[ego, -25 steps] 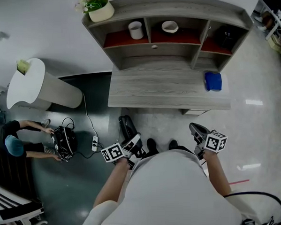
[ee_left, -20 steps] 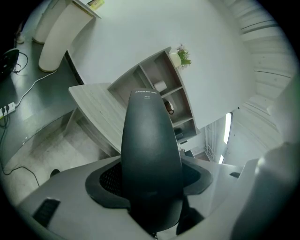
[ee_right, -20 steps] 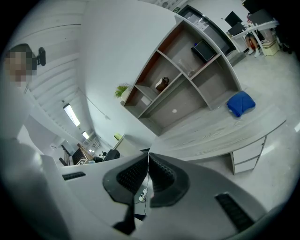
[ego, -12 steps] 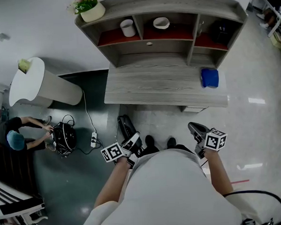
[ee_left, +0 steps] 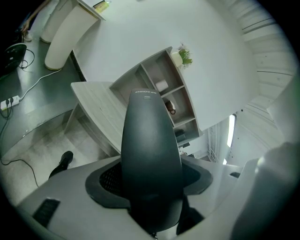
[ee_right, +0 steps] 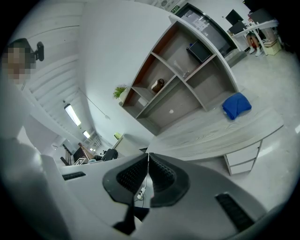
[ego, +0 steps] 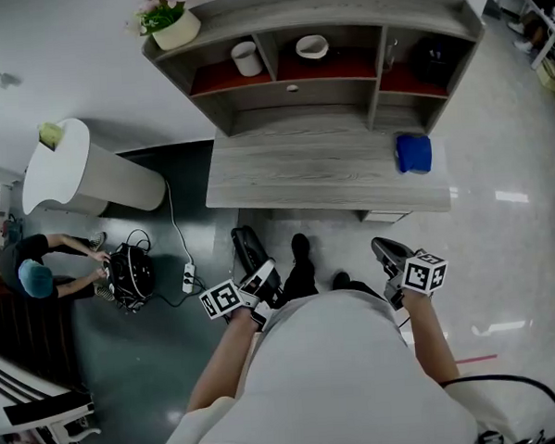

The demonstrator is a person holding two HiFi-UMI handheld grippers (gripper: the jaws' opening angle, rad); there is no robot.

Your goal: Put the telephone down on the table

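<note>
The telephone (ee_left: pixel 151 154) is dark grey, the table (ego: pixel 321 172) pale grey wood-grain, the cloth (ego: pixel 413 153) blue.

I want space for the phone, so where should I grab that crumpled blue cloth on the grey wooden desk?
Probably pinch a raised fold on top of the crumpled blue cloth, coming down from above. It lies as a soft low heap on the grey wooden desk, near its right end, with no handle or stiff edge.
</note>
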